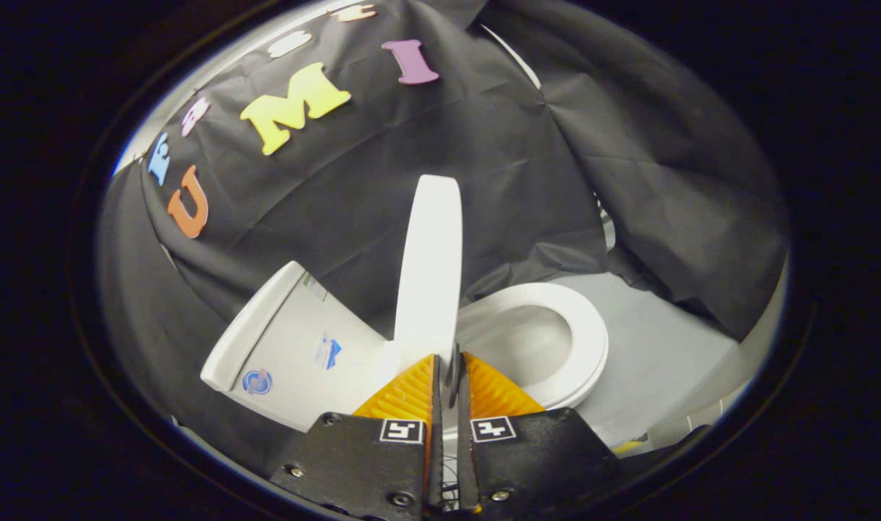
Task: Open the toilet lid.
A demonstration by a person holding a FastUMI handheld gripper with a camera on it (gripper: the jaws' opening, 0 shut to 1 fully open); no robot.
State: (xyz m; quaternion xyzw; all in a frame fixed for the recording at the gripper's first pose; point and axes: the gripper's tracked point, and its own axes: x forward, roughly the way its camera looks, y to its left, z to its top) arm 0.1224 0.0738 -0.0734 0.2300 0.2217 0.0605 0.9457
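The white toilet lid point(431, 268) stands raised, nearly upright and seen edge-on, rising straight up from between my fingers. My gripper point(449, 369) is shut on the lid's edge, both fingers pressing its thin rim. To the right of the lid lies the white seat ring point(588, 340) around the open bowl point(534, 336). To the left of the lid stands the white tank point(295, 347), carrying small stickers.
Black cloth point(628, 166) hangs behind and around the toilet as the booth's wall. A pale grey floor point(664, 354) stretches to the right of the seat, with a light strip at its far edge.
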